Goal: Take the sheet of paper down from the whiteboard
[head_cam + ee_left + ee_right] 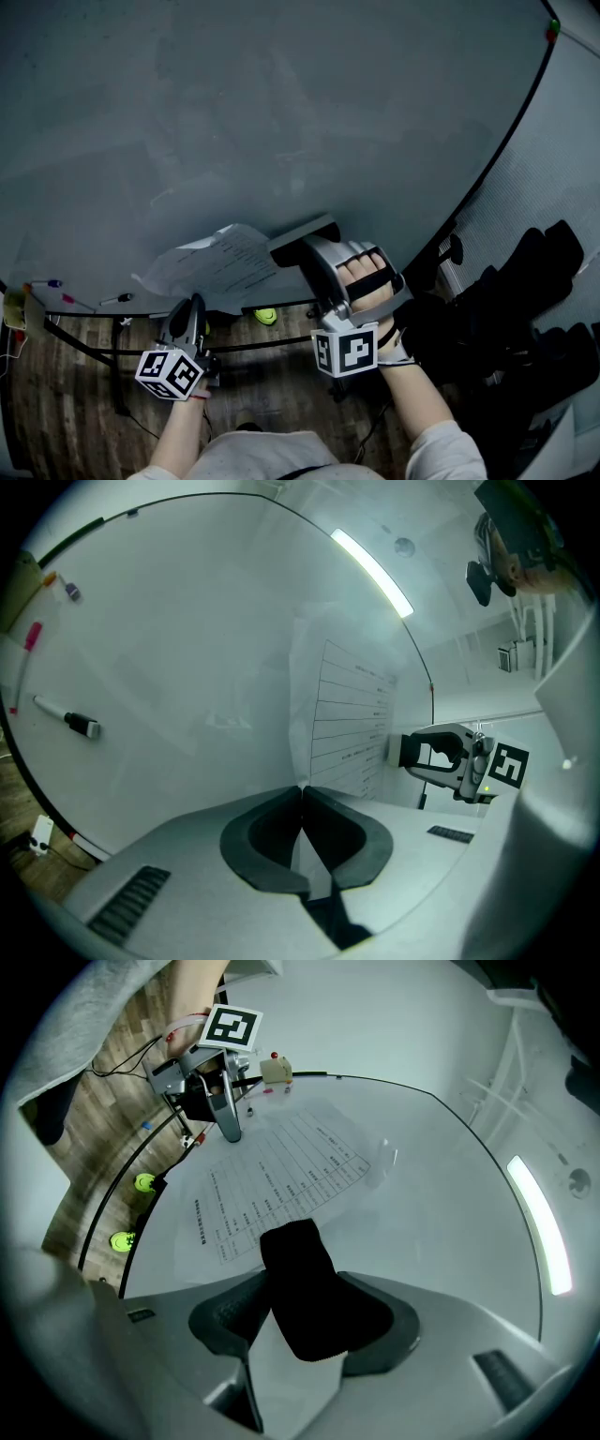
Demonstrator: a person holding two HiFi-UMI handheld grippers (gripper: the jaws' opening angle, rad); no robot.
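Note:
The printed sheet of paper (220, 258) lies against the whiteboard (281, 112), its lower left part bulging off the surface. My left gripper (194, 300) is shut on the sheet's lower edge; in the left gripper view the paper (347, 724) rises straight from the closed tips (302, 789). My right gripper (314, 248) is shut on a black eraser-like block (298, 234) at the sheet's right corner by the board. In the right gripper view the block (314, 1297) fills the jaws, with the paper (281, 1185) beyond it.
Markers (119, 299) (70, 722) cling to the board's lower left. Green smiley balls (266, 316) (122, 1240) lie on the wooden floor under the board's frame. Dark bulky shapes (525, 300) crowd the right side beside the board's edge.

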